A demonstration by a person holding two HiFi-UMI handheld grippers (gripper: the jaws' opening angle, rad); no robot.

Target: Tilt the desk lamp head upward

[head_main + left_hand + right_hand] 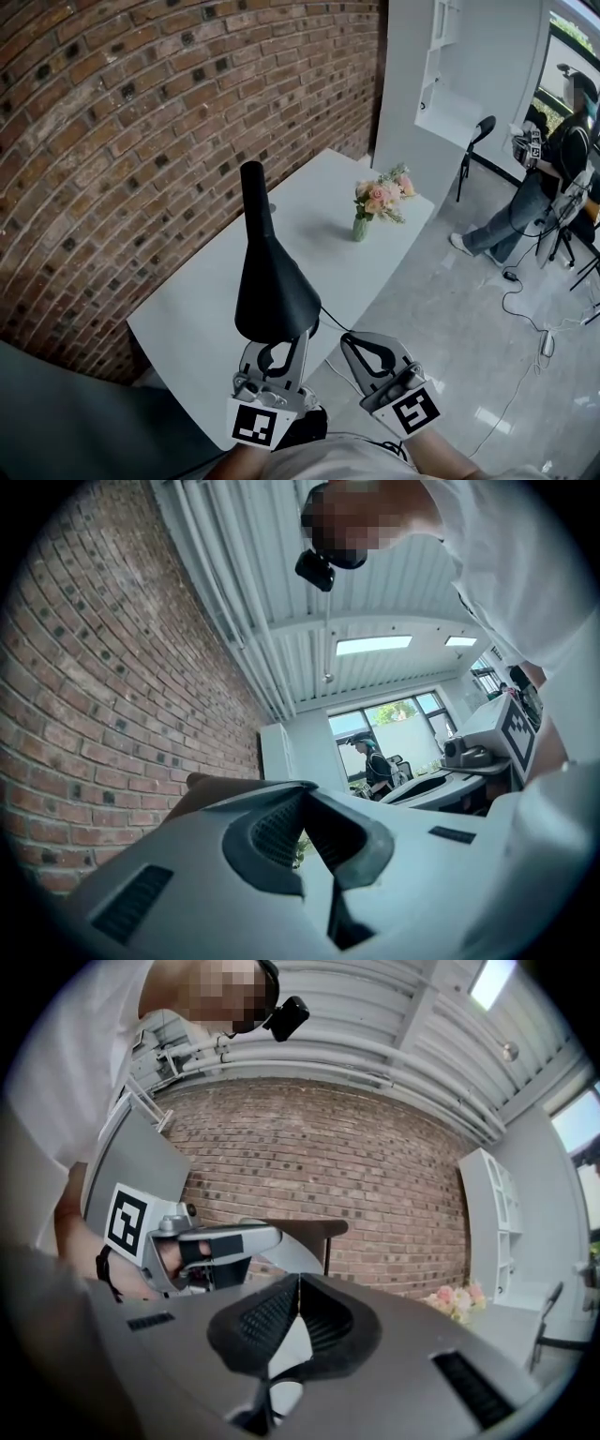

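Over the near end of the white surface (pixel 187 319): a black cone-shaped desk lamp head (pixel 272 281), wide mouth low and toward the camera, narrow neck rising away toward the red-brown brick wall (pixel 112 141).

Directly under the lamp head's wide rim: the left claw (pixel 278 345), its tips tucked behind that rim in the head view. Shows, in the left gripper view, both jaws together at the tips, with only a diamond-shaped gap lower down between the ribbed black pads. Holds nothing in that gap. Has the lamp head's dark edge just past the tips, on their left side; cannot tell whether touching.

Just right of the lamp head, apart from it and level with the left claw: the right claw (pixel 349 342). Hovers above the surface's near edge. Is closed too, tips meeting, nothing between them.

Beyond the lamp head and to its right, well apart, on the same surface: a small green vase of pink and peach flowers (pixel 361 228).

Far to the right of the lamp head, on the pale floor among stands and cables: a person in a dark top and jeans (pixel 553 169).
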